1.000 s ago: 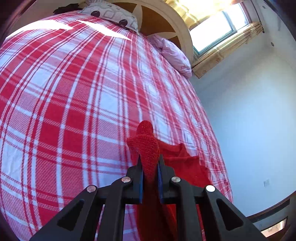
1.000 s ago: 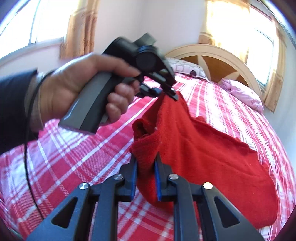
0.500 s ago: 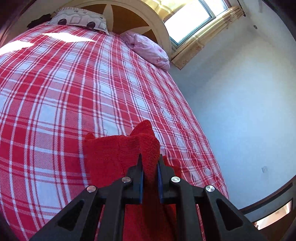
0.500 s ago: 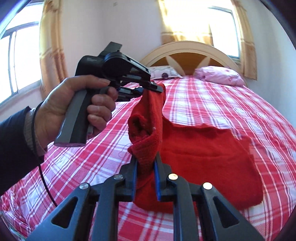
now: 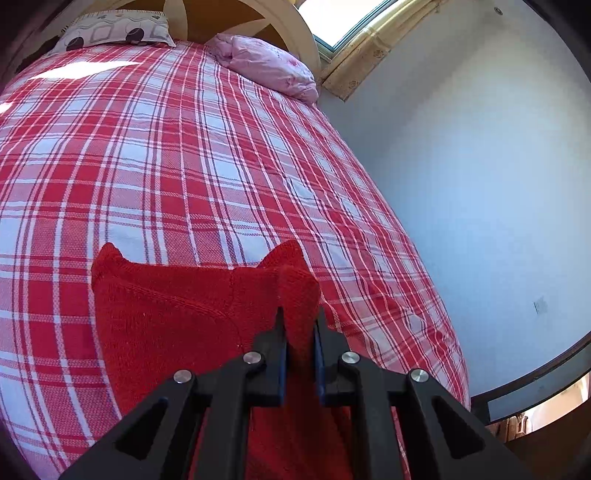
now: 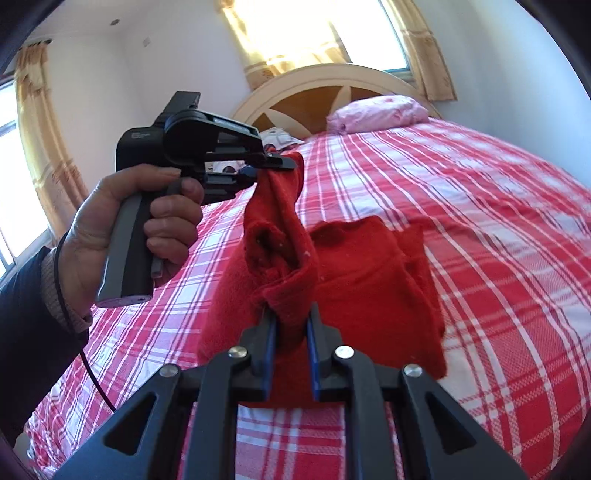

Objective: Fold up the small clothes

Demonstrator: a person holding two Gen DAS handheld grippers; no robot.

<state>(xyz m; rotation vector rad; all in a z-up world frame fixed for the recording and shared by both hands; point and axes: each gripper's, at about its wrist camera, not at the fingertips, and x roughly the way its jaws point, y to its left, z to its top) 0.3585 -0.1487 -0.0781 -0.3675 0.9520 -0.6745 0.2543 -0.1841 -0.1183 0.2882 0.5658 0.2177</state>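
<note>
A red knitted garment (image 6: pixel 373 280) lies partly on the red plaid bed (image 6: pixel 480 192), with one edge lifted. My right gripper (image 6: pixel 290 317) is shut on a bunched fold of its near edge. My left gripper (image 6: pixel 275 166), held in a hand, is shut on another part of the same edge, higher up and further back. In the left wrist view the left gripper (image 5: pixel 300 321) pinches a red fold, and the garment (image 5: pixel 166 314) spreads out to its left on the bed (image 5: pixel 184 147).
A pink pillow (image 5: pixel 266 62) and a patterned pillow (image 5: pixel 110 33) lie by the curved wooden headboard (image 6: pixel 332 85). A white wall (image 5: pixel 480 184) runs along the bed's right side. Curtained windows (image 6: pixel 310 33) are behind the headboard.
Both grippers have carried the held edge over the bed. The garment's far part has folded back and bunched closer in. The left wrist view now shows more of it spread out to the left.
</note>
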